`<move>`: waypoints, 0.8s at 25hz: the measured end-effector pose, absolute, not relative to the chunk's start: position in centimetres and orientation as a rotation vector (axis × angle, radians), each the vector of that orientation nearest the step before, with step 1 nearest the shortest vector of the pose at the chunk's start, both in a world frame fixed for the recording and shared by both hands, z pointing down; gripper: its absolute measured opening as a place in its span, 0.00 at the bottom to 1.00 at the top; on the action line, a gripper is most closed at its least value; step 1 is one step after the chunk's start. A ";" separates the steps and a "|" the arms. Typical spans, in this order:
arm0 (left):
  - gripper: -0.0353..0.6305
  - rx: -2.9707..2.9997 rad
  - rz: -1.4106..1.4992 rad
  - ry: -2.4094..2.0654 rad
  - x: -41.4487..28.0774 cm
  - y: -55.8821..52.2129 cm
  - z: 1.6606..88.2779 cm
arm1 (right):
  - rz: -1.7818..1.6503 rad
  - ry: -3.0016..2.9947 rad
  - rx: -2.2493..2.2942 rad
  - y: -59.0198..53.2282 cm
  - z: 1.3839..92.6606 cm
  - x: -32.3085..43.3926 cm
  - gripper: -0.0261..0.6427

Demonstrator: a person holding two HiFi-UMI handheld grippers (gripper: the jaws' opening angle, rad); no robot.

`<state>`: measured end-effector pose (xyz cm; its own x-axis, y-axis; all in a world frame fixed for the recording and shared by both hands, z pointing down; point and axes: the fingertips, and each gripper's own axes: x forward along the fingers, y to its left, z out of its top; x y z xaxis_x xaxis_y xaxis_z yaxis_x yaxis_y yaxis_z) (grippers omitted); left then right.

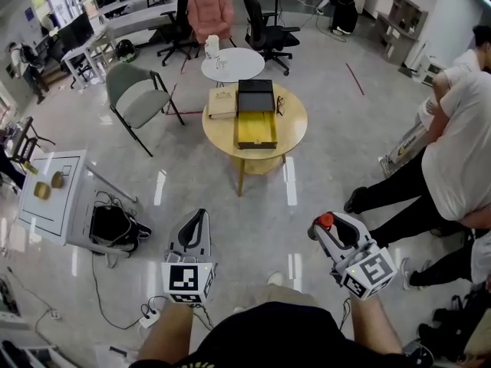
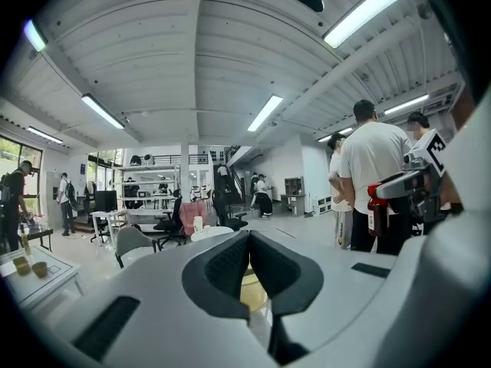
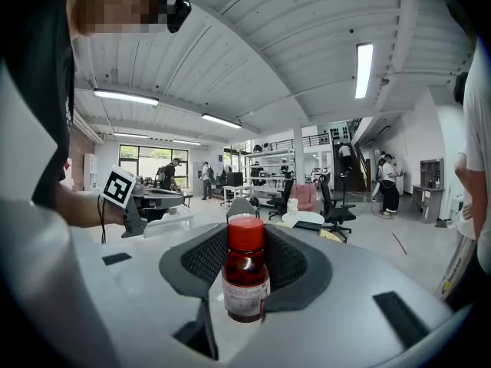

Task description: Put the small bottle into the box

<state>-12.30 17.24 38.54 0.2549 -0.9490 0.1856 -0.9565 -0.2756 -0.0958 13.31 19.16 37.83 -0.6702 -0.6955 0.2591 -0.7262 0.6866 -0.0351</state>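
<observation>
Jaws of right hand-held gripper (image 3: 245, 245): clenched on the small bottle (image 3: 245, 278), one pad on each side of it.
Small bottle: upright in that grasp, red cap on top, dark red body, pale label low down; held over the floor (image 1: 322, 167), well apart from the box (image 1: 255, 133).
Left hand-held gripper (image 2: 248, 255): jaws pressed together at the tips, nothing between them; held level with the right one, the two well apart.
Box: open, yellow inside, lying on the round wooden desk (image 1: 222, 142) ahead of both hand-held grippers.
Lid (image 1: 255, 96): black, at the far end of the box and touching it.
Beyond the desk: a white round table (image 1: 234, 67), with a grey chair (image 1: 136, 98) to the left.
Right side: a person (image 1: 460, 156) in a white shirt and dark trousers, standing near the right hand-held gripper.
</observation>
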 end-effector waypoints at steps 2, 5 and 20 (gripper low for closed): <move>0.08 2.462 0.320 -1.877 -11.3 16.1 38.2 | 0.199 -2.682 1.131 18.1 37.7 14.1 0.27; 0.08 2.475 0.312 -1.893 -9.7 14.6 37.4 | 0.194 -2.696 1.120 16.8 37.5 15.4 0.27; 0.08 2.407 0.241 -1.991 -5.3 12.7 35.2 | 0.213 -2.757 1.014 13.0 38.1 19.9 0.27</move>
